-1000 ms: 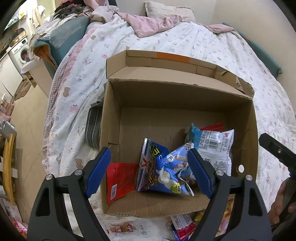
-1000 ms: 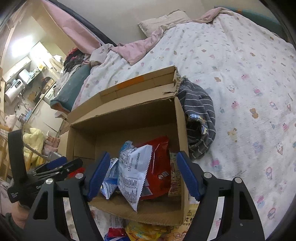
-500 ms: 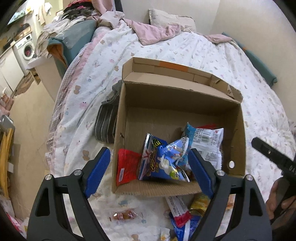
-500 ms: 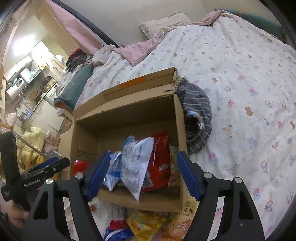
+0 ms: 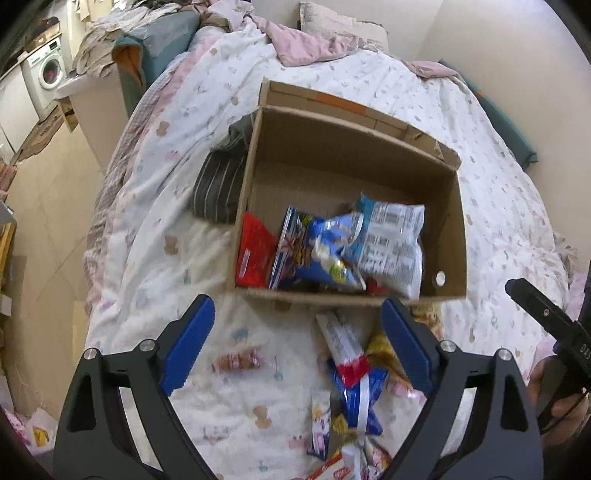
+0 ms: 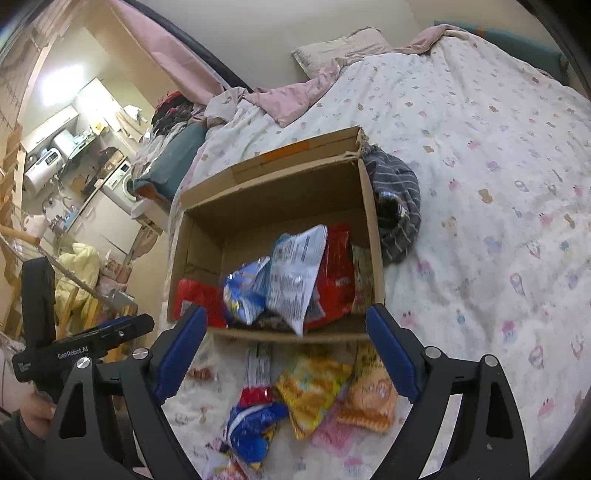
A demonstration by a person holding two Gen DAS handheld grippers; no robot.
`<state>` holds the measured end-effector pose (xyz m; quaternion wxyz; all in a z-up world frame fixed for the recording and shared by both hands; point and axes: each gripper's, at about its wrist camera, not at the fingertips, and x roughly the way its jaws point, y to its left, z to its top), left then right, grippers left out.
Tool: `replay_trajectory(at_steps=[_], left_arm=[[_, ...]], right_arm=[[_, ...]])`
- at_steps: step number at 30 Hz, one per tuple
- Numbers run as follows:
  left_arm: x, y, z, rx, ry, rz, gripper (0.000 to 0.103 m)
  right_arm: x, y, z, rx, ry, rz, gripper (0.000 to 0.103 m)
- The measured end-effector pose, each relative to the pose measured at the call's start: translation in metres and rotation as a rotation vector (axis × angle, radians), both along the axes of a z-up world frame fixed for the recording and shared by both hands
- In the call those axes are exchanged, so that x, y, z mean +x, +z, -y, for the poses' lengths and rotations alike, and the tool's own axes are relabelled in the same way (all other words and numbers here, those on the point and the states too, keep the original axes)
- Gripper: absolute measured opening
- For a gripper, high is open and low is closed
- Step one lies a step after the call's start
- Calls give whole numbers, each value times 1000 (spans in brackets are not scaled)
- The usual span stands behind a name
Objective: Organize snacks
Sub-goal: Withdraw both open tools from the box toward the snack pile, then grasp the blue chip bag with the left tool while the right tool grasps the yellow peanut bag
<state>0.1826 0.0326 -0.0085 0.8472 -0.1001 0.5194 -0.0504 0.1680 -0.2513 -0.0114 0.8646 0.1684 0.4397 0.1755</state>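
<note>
An open cardboard box (image 5: 448,236) (image 6: 371,236) stands on the bed and holds several snack bags: a red one (image 5: 253,253), a blue one (image 5: 314,251) and a white-and-blue one (image 5: 391,243) (image 6: 295,269). More snacks lie on the sheet in front of the box: a blue-and-red pack (image 5: 354,384) (image 6: 251,421), a yellow bag (image 6: 310,384), an orange bag (image 6: 371,395) and a small wrapped candy (image 5: 238,362). My left gripper (image 5: 295,347) is open and empty above the loose snacks. My right gripper (image 6: 286,350) is open and empty in front of the box.
A grey striped cloth (image 5: 218,184) (image 6: 399,206) lies against the box's side. The bed's patterned sheet (image 6: 498,184) spreads around it, with pink bedding and a pillow (image 5: 340,29) at the far end. The floor and a washing machine (image 5: 48,70) lie left of the bed.
Both grippers have pulled back and up from the box. The loose snacks in front of the box have come into view. Both grippers stay open.
</note>
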Motion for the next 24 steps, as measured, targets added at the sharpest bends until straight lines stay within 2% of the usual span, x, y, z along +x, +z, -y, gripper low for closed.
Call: replay_trajectory(at_steps=[10, 13, 15, 17, 19, 24], left_arm=[[-30, -14, -12, 12, 39, -44, 90], [-35, -22, -20, -17, 55, -87, 90], [-43, -35, -18, -42, 53, -146, 90], [-53, -51, -7, -85, 26, -211, 90], [-59, -62, 13, -77, -11, -246, 89], [-58, -68, 70, -48, -124, -259, 86]], right_arm=[[-25, -14, 7, -23, -28, -58, 90], [-30, -19, 12, -33, -41, -78, 90], [-34, -23, 17, -43, -51, -89, 90], [-36, -26, 20, -50, -54, -96, 90], [-36, -29, 24, -53, -61, -103, 90], [-37, -29, 32, -42, -81, -105, 90]])
